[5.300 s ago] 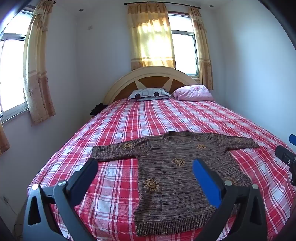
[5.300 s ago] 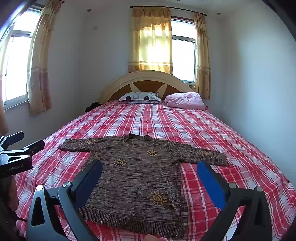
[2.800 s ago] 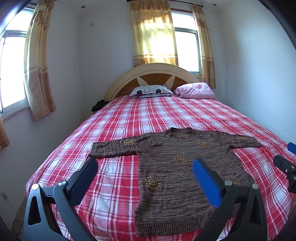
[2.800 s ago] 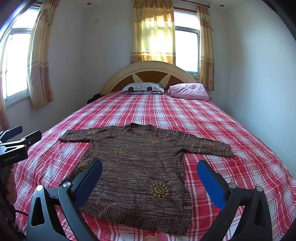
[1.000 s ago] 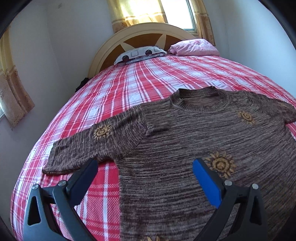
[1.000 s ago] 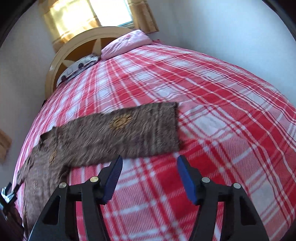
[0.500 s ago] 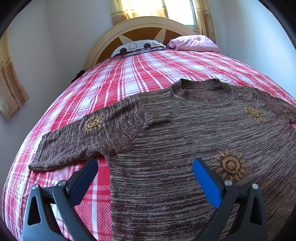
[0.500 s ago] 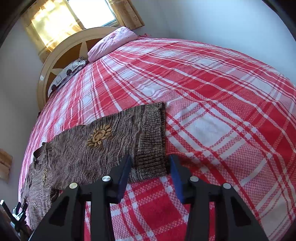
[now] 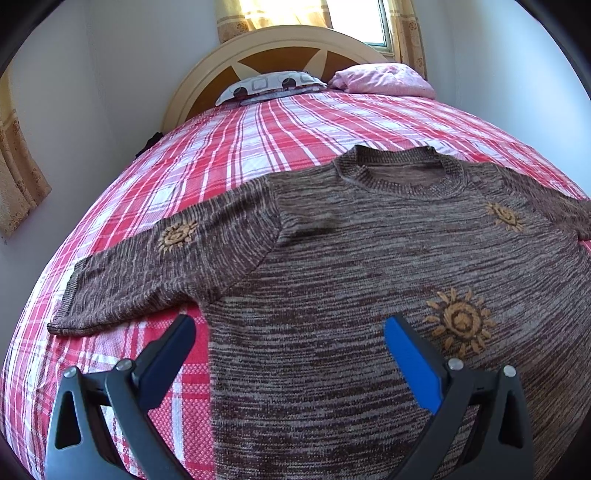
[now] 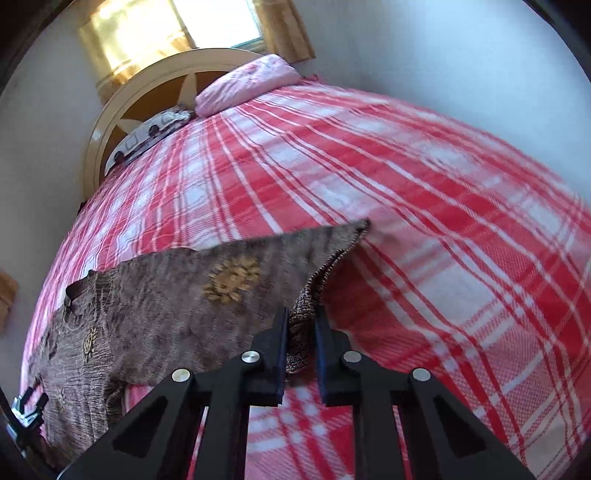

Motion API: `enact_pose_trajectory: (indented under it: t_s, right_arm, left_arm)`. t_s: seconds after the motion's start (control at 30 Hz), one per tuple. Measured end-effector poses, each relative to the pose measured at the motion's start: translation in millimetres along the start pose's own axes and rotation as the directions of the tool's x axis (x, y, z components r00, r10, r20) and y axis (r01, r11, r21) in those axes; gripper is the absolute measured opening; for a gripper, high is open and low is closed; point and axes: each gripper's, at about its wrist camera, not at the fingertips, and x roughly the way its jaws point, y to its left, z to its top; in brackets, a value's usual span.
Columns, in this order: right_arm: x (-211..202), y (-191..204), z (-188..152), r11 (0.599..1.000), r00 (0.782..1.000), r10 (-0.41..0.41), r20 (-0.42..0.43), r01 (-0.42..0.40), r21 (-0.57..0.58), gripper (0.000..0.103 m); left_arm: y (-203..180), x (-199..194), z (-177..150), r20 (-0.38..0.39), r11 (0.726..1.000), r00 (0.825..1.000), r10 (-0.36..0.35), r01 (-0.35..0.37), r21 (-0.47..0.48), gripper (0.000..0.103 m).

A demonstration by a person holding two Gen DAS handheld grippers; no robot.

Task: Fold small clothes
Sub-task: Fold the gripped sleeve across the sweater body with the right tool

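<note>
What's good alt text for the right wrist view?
The right gripper, shut on the cuff of a brown knit sweater, lifts that sleeve end off a red plaid bedspread. The rest of the sweater lies to the left; a pink pillow and patterned pillow sit by the headboard.

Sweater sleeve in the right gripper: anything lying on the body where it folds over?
Nothing visible. The right gripper pinches the sleeve cuff; the sweater lies flat and bare, with the open left gripper hovering above it.

Bright window (image 9: 314, 11) backlight, fisheye edges, right view seemingly motion-blurred
</note>
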Motion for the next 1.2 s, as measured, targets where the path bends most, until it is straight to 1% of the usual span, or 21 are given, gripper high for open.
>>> enact_pose_trajectory:
  t_s: [0.17, 0.33, 0.37, 0.4, 0.53, 0.6, 0.67, 0.7, 0.77, 0.83, 0.87, 0.9, 0.93, 0.97, 1.0, 1.03, 1.13, 1.2]
  right_arm:
    - [-4.0, 48.7, 9.4, 0.991, 0.999, 0.012, 0.030, -0.008, -0.130, 0.012]
    - [0.7, 113.1, 8.8, 0.961, 0.998, 0.064, 0.026, -0.054, -0.270, 0.012]
    - [1.6, 121.1, 7.9, 0.956, 0.997, 0.071, 0.024, -0.061, -0.285, 0.012]
    - [4.0, 137.1, 5.7, 0.946, 0.997, 0.081, 0.019, -0.071, -0.317, 0.012]
    - [12.8, 180.0, -6.9, 0.906, 0.994, 0.109, -0.010, -0.103, -0.410, 0.012]
    - [22.2, 207.2, -18.5, 0.871, 0.992, 0.113, -0.049, -0.122, -0.477, 0.012]
    - [28.7, 222.6, -27.0, 0.847, 0.991, 0.113, -0.070, -0.133, -0.514, 0.012]
    - [35.3, 233.1, -34.5, 0.830, 0.988, 0.115, -0.101, -0.151, -0.538, 0.012]
    - [43.6, 241.3, -43.4, 0.808, 0.981, 0.133, -0.145, -0.192, -0.558, 0.012]
    - [50.7, 245.2, -53.0, 0.784, 0.965, 0.166, -0.204, -0.254, -0.566, 0.018]
    - [53.0, 245.5, -58.2, 0.766, 0.952, 0.183, -0.244, -0.294, -0.572, 0.031]
    - [51.3, 244.1, -62.2, 0.756, 0.950, 0.190, -0.248, -0.302, -0.580, 0.053]
    - [46.8, 240.3, -66.9, 0.746, 0.947, 0.205, -0.249, -0.315, -0.586, 0.060]
    - [41.9, 235.4, -70.7, 0.740, 0.941, 0.226, -0.252, -0.333, -0.584, 0.062]
    - [38.4, 230.6, -72.3, 0.741, 0.939, 0.237, -0.251, -0.341, -0.578, 0.062]
    - [32.9, 222.3, -74.1, 0.747, 0.940, 0.242, -0.241, -0.339, -0.572, 0.062]
    - [17.8, 195.7, -73.5, 0.768, 0.948, 0.252, -0.197, -0.319, -0.555, 0.062]
    - [6.3, 173.2, -73.0, 0.791, 0.960, 0.245, -0.137, -0.279, -0.545, 0.062]
  left_arm:
    - [-4.9, 0.9, -1.2, -0.003, 1.000, 1.000, 0.008, -0.008, 0.019, 0.103]
    - [-3.9, 0.9, -2.5, -0.007, 1.000, 1.000, 0.014, -0.014, 0.013, 0.103]
    - [-3.0, 1.6, -2.5, -0.010, 1.000, 1.000, 0.014, -0.013, 0.010, 0.103]
    - [-2.3, 2.3, -2.4, -0.014, 1.000, 1.000, 0.008, -0.008, 0.006, 0.103]
    - [-1.5, 6.1, -2.7, -0.033, 1.000, 0.999, -0.009, 0.009, 0.002, 0.103]
    - [-3.1, 6.7, -3.2, -0.038, 1.000, 0.999, -0.013, 0.013, 0.010, 0.103]
    - [-4.8, 7.2, -3.3, -0.042, 1.000, 0.999, -0.019, 0.020, 0.019, 0.103]
    - [-5.7, 7.8, -2.8, -0.043, 1.000, 0.999, -0.020, 0.021, 0.023, 0.103]
    - [-6.2, 7.9, -2.9, -0.044, 0.999, 0.999, -0.025, 0.026, 0.025, 0.103]
    - [-6.2, 7.6, -2.9, -0.044, 0.999, 0.999, -0.030, 0.031, 0.023, 0.103]
    - [-5.9, 7.2, -3.0, -0.043, 0.999, 0.999, -0.033, 0.034, 0.022, 0.103]
    - [-5.7, 7.0, -2.9, -0.042, 0.999, 0.999, -0.035, 0.036, 0.022, 0.103]
    - [-5.8, 6.7, -2.8, -0.041, 0.999, 0.999, -0.036, 0.037, 0.023, 0.103]
    - [-6.2, 5.9, -2.7, -0.039, 0.999, 0.999, -0.036, 0.037, 0.025, 0.103]
    - [-6.8, 5.0, -2.4, -0.037, 0.999, 0.999, -0.035, 0.036, 0.029, 0.103]
    - [-7.8, 3.3, -2.1, -0.034, 0.999, 0.999, -0.033, 0.035, 0.035, 0.103]
    - [-13.4, -10.2, 2.7, -0.013, 0.998, 0.999, -0.038, 0.039, 0.049, 0.103]
    - [-21.3, -20.6, 9.6, -0.007, 0.996, 0.997, -0.078, 0.078, 0.052, 0.103]
